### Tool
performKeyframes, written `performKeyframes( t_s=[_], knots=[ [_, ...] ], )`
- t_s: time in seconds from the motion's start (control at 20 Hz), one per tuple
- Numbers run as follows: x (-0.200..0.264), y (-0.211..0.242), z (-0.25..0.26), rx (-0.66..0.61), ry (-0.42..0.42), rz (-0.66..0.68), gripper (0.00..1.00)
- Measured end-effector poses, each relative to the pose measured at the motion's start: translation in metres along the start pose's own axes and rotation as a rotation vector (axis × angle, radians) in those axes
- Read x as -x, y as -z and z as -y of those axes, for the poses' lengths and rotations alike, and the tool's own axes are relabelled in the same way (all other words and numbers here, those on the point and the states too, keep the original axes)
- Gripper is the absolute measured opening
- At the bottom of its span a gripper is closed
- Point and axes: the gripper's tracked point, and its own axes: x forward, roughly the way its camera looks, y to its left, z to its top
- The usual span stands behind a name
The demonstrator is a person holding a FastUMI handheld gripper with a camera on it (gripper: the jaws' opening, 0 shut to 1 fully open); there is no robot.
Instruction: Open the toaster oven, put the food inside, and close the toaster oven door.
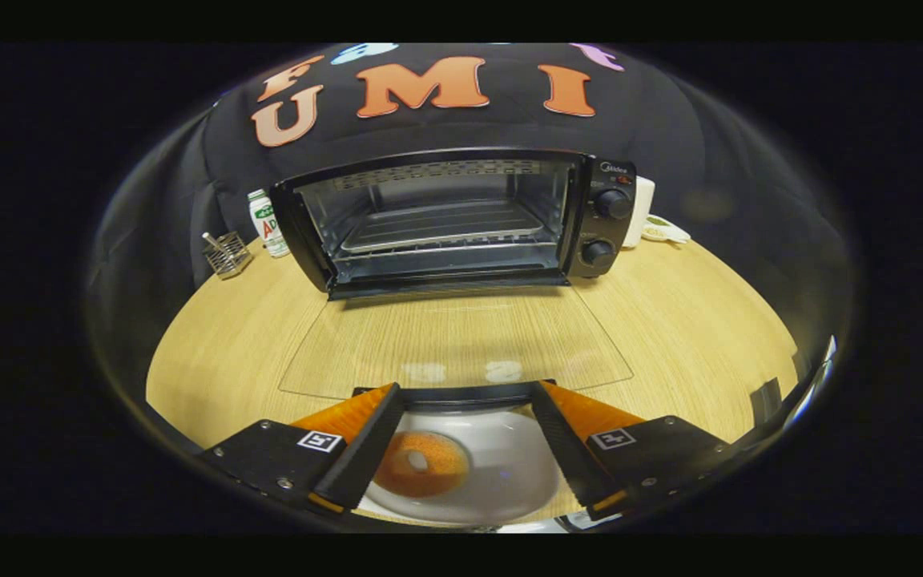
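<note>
Between spread fingers (461, 401), doughnut (420, 463) on plate (509, 473), toaster oven (453, 220) open

Doughnut (420, 463) on plate (501, 473) before the toaster oven (461, 220); bottle (268, 223) left.

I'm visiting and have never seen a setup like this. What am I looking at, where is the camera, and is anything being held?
The camera rides on a hand-held two-finger gripper and looks forward along its fingers, the two wedge shapes at the bottom. The lens is a fisheye, so the wooden table looks curved.

Ahead stands a toaster oven with its glass door folded down flat toward you; the rack inside looks empty.

Between the fingers, below them, sits a white plate with a ring-shaped pastry, probably a donut. The fingers are spread apart and hold nothing.

Left of the oven are a small bottle and a wire holder; right of it, a white cup.
</note>
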Motion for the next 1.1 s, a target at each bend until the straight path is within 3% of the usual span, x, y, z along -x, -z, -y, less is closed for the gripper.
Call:
performKeyframes(
  t_s=[0.6, 1.1],
  knots=[
    [0.062, 0.022, -0.007, 0.0, -0.007, 0.024, 0.98],
    [0.049, 0.069, -0.03, 0.029, -0.033, -0.067, 0.98]
  ],
)
